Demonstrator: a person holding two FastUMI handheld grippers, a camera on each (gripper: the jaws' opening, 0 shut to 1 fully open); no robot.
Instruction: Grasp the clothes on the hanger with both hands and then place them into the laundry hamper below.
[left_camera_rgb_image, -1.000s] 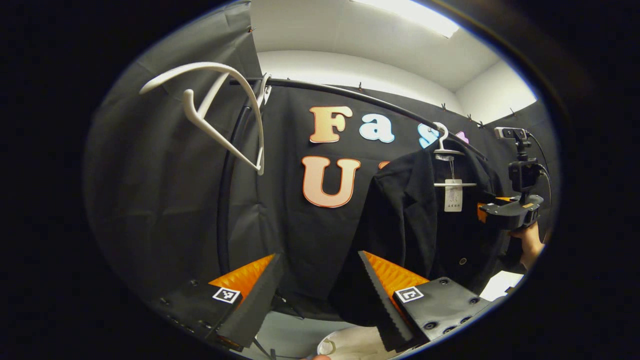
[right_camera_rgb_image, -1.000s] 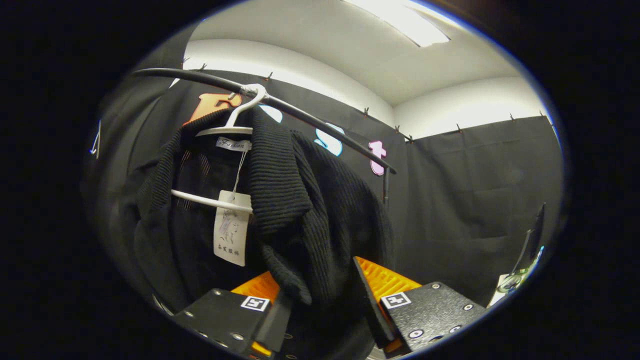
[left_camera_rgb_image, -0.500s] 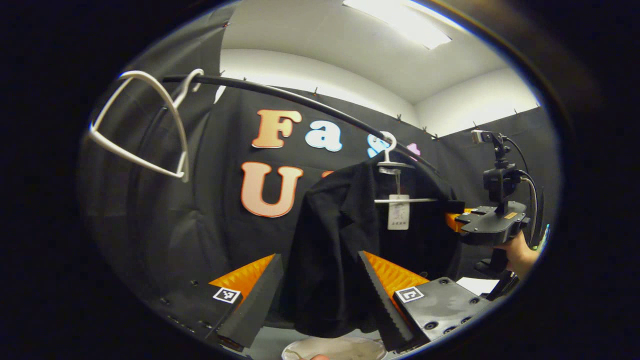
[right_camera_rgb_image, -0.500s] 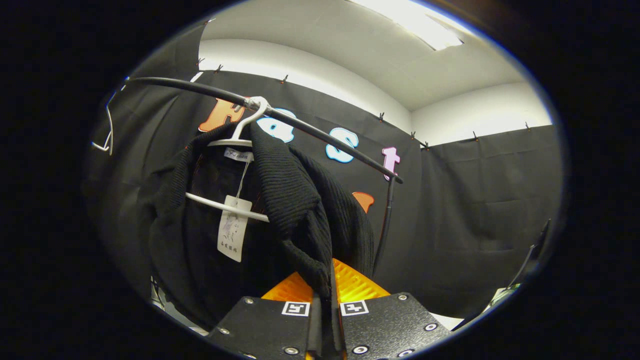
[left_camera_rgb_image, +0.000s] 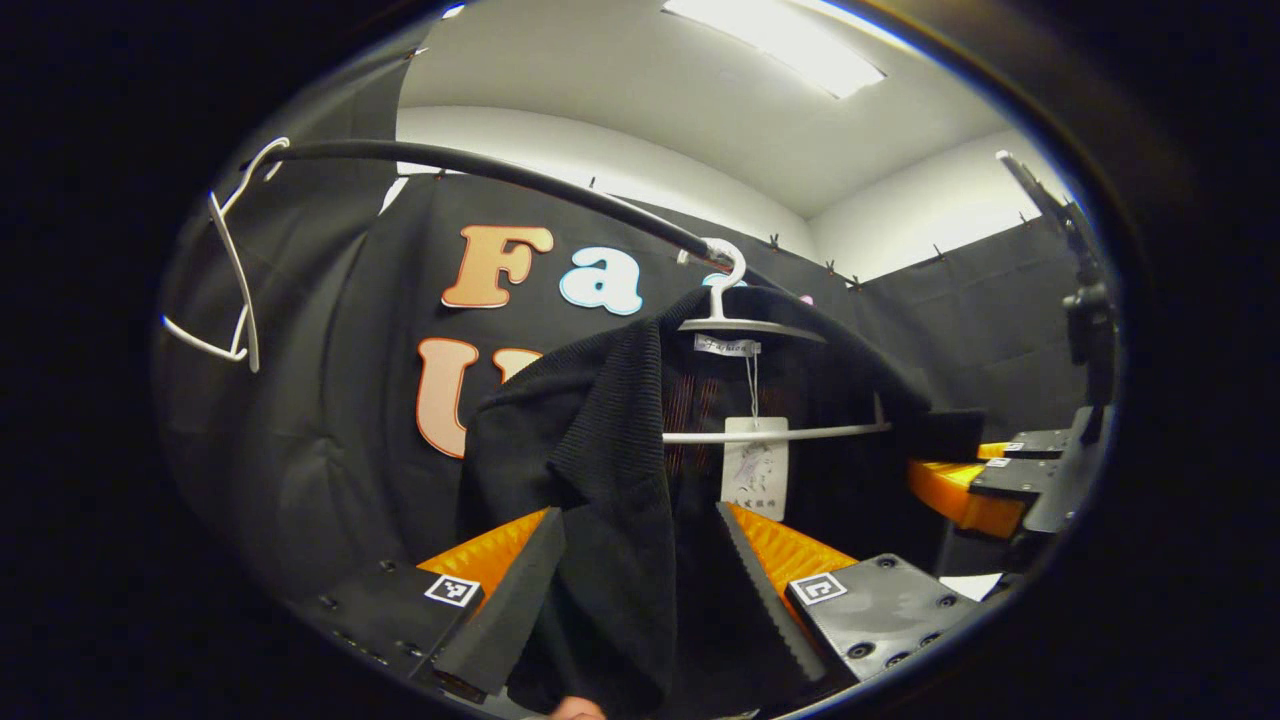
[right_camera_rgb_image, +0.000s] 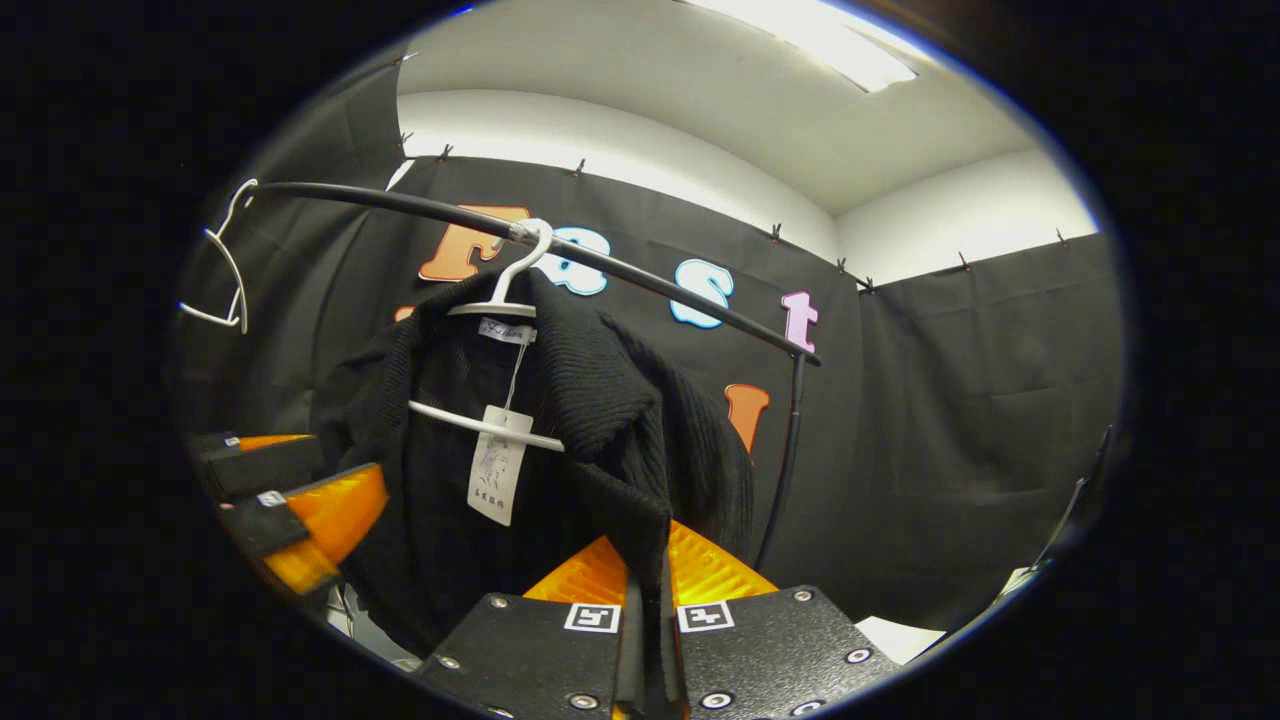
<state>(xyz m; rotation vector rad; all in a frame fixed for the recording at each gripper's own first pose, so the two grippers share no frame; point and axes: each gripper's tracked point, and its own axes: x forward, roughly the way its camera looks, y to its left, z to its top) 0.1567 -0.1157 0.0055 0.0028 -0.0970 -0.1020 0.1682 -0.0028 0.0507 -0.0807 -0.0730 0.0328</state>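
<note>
A black knit garment (left_camera_rgb_image: 600, 420) hangs on a white hanger (left_camera_rgb_image: 745, 325) from the black rail (left_camera_rgb_image: 500, 170), with a paper tag (left_camera_rgb_image: 753, 480) dangling inside its collar. My left gripper (left_camera_rgb_image: 638, 518) is open, and the garment's front edge hangs between its orange fingers (left_camera_rgb_image: 770, 550) without being pinched. In the right gripper view the same garment (right_camera_rgb_image: 600, 400) and its hanger (right_camera_rgb_image: 500, 300) are straight ahead. My right gripper (right_camera_rgb_image: 648, 585) is shut on a fold of the garment's other front edge. The left gripper (right_camera_rgb_image: 290, 500) appears at that view's left side, beside the garment.
An empty white hanger (left_camera_rgb_image: 235, 290) hangs at the rail's left end, also seen as the empty hanger (right_camera_rgb_image: 225, 270) in the right gripper view. The rail's upright post (right_camera_rgb_image: 790, 450) stands right of the garment. The right gripper (left_camera_rgb_image: 960, 485) shows at the right of the left gripper view.
My left gripper has moved in on the garment, whose front edge now hangs between its open fingers. My right gripper closed on the other front edge and has stayed shut.
</note>
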